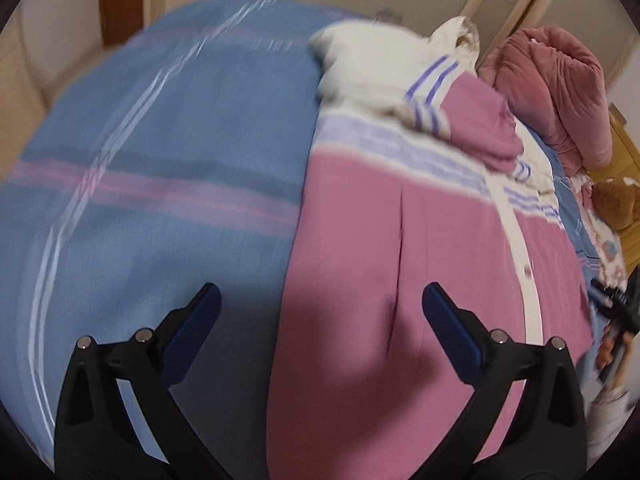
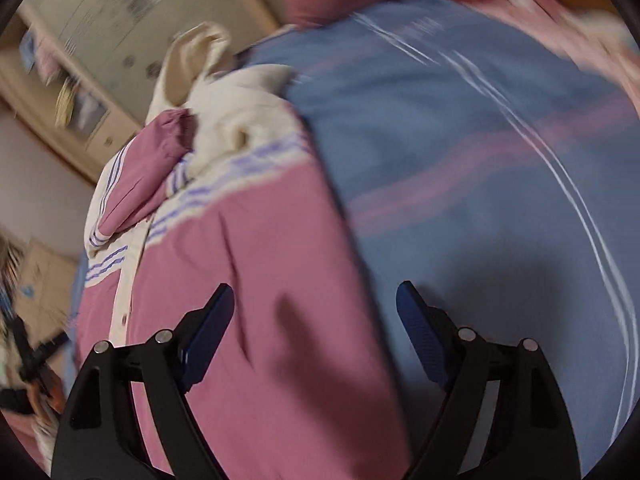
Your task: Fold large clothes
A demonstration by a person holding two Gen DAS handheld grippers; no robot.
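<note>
Across the blue bedspread (image 1: pixel 160 160) lay the pink jacket (image 1: pixel 400 260), its long axis running away from you, cream hood (image 1: pixel 360 64) at the far end. Your left claw (image 1: pixel 320 312) hung wide open and empty astride its left edge; your right claw (image 2: pixel 316 308), equally wide and empty, straddled its right edge, neither nearer.

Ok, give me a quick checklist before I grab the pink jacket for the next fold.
1. Left gripper open and empty: ok.
2. Right gripper open and empty: ok.
3. Jacket body lying flat on the blue sheet: ok.
4. Sleeve folded onto the body: ok.
5. Cream hood tucked in: not ok, bunched at the top.
6. Hem edge located: cannot tell, out of view.
</note>
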